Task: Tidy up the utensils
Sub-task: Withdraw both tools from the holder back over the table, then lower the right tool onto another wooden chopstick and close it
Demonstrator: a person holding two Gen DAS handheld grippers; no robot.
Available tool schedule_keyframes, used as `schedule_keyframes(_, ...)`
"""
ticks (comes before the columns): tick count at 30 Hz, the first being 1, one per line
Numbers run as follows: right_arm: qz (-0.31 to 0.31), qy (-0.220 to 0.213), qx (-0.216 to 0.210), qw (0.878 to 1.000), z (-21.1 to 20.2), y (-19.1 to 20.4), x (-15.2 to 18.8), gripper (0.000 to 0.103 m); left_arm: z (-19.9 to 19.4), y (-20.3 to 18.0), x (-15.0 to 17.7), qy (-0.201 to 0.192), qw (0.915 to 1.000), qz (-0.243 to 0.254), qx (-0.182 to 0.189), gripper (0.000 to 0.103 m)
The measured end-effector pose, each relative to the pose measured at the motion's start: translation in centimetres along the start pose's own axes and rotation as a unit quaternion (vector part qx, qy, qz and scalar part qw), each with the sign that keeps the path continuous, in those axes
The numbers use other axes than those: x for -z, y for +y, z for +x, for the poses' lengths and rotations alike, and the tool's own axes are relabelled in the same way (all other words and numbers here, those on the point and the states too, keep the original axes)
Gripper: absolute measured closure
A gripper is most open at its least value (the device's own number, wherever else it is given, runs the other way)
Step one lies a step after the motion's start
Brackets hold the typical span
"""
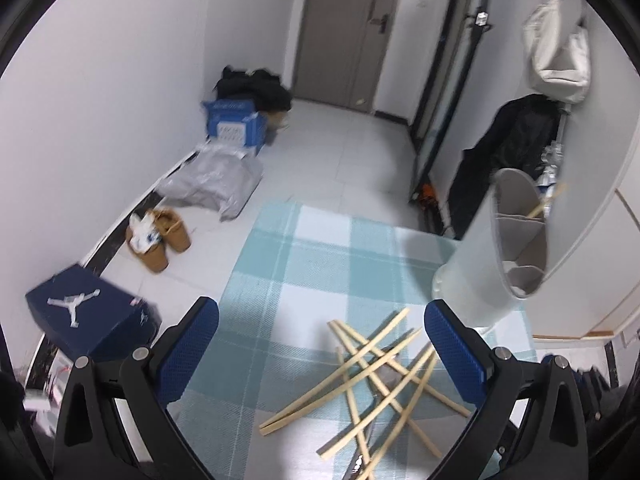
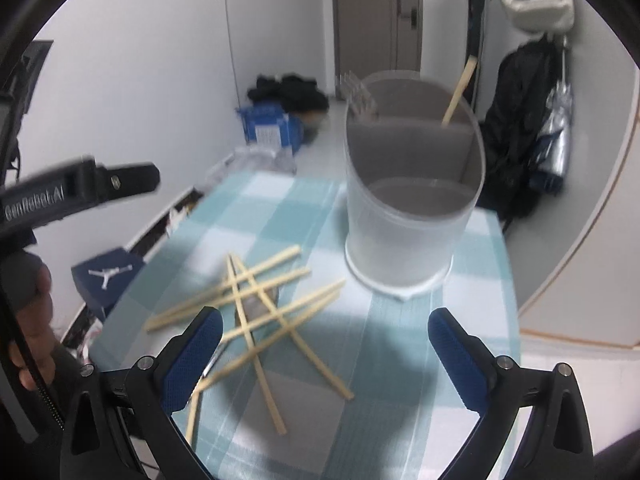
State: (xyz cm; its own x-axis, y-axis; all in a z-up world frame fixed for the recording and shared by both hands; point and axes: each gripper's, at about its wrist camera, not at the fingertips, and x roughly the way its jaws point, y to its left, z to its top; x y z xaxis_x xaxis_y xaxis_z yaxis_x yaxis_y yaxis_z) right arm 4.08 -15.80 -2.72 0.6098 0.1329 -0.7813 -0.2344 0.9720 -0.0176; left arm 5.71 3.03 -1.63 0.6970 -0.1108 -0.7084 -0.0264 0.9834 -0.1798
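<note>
Both tongs wide, empty. Right gripper (image 2: 324,354) hovers over crossed chopsticks (image 2: 256,312); left gripper (image 1: 320,354) likewise. Divided utensil holder (image 2: 412,208) at 1 o'clock, one chopstick (image 2: 460,92) already inside, so pile likely next.

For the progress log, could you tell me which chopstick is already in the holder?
The single chopstick standing tilted in a back compartment of the white holder; the other chopsticks lie crossed in a pile on the checked cloth.

Thin pale wooden chopsticks (image 2: 256,312) lie crossed in a loose pile on the checked blue-white tablecloth (image 2: 360,420). The translucent white divided plastic holder (image 2: 404,236) stands upright near the cloth's far edge, one chopstick (image 2: 460,88) leaning inside a rear compartment.
</note>
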Motion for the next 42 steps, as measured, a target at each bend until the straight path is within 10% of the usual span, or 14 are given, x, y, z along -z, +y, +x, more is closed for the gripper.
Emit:
schedule_keyframes(8, 0.043, 0.064, -0.023, 0.997, 3.0, -1.3, 0.3, 0.006, 0.8, 0.9, -0.5, 0.028, 0.9995, -0.011, -0.012, 0.002)
schedule_keyframes(23, 0.141, 0.150, -0.072, 0.976, 9.8, -3.0, -0.5, 0.061, 2.0, 2.8, -1.2, 0.065, 0.9971, -0.039, 0.009, 0.002)
schedule_keyframes(42, 0.177, 0.134, -0.109, 0.969, 10.8, -3.2, -0.6, 0.098, 3.4, 2.1, -0.7, 0.099, 0.9946, -0.023, 0.019, 0.002)
